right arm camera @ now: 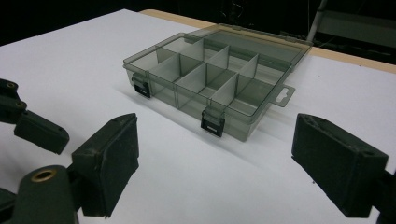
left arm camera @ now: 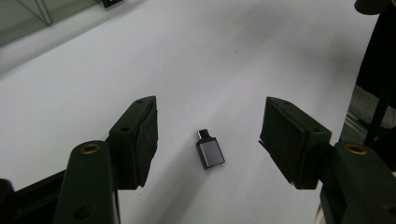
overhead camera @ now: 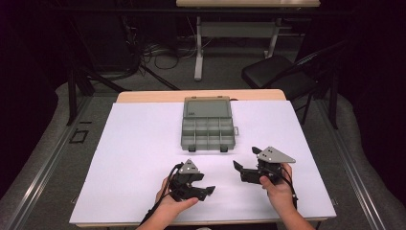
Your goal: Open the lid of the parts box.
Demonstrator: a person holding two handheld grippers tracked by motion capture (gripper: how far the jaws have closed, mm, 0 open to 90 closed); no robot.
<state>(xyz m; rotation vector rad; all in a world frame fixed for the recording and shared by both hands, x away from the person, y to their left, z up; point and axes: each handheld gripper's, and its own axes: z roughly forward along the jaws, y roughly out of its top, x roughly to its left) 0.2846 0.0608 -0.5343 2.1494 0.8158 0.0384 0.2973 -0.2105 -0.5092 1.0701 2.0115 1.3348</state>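
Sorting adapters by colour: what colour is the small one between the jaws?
Dark grey adapter, best in the left gripper view.

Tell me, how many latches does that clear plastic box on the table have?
2. Both black latches sit on the front wall of the organizer box facing the person: one near its left corner, one toward its right. The far side is hidden, so more may exist.

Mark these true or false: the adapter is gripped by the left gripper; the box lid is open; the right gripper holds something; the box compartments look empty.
1. The left gripper grips the adapter. False: it lies on the table between open jaws, untouched.
2. The box has its lid open. True.
3. The right gripper holds something. False: its jaws are open with nothing between them.
4. The compartments look empty. True.
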